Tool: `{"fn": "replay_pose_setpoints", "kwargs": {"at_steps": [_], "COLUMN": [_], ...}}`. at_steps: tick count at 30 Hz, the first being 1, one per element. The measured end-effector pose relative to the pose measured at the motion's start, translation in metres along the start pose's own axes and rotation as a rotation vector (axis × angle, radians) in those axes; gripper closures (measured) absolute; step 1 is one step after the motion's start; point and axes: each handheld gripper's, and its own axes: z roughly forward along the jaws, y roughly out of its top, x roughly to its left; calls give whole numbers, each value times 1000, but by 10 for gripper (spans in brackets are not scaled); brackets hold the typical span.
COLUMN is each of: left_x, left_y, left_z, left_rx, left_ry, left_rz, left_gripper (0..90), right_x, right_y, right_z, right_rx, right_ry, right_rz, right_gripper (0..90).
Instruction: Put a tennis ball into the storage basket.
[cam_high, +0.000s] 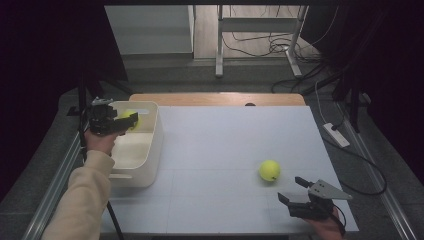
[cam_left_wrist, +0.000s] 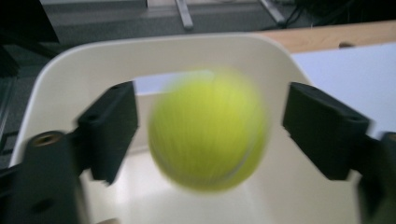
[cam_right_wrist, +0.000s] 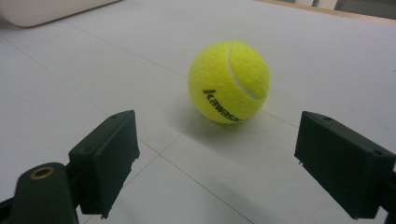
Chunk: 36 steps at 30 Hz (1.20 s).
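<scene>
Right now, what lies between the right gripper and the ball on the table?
Nothing: bare white table separates the open right gripper from the ball, clearest in the right gripper view.

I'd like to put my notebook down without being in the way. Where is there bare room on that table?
The widest bare stretch of the white table lies between the bin and the ball on the table, plus the far right corner. It is crowded at the bin, where the left gripper hovers, and around the right gripper.

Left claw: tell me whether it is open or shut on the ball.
Open. In the left gripper view the left claw has gaps on both sides of the blurred tennis ball, over the white bin.
</scene>
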Motion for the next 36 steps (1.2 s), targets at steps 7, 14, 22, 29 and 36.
{"fn": "replay_pose_setpoints", "kwargs": {"at_steps": [7, 14, 22, 29, 36], "left_x": [-8, -21, -42, -59, -73], "left_y": [3, 4, 0, -6, -13], "left_z": [-7, -17, -28, -30, -28], "left_rx": [-13, -33, -77, -80, -75], "left_ry": [-56, -122, -222, -291, -336], "left_rz": [9, 41, 93, 134, 162], "left_gripper": [106, 93, 95, 96, 97], "right_x": [0, 0, -2, 0, -1], "right_y": [0, 1, 0, 1, -1], "right_z": [0, 1, 1, 3, -3], "right_rx": [2, -4, -1, -2, -5], "right_ry": [-5, -2, -4, -4, -12], "right_rz": [4, 7, 15, 12, 9], "right_gripper": [132, 132, 132, 132, 132]}}
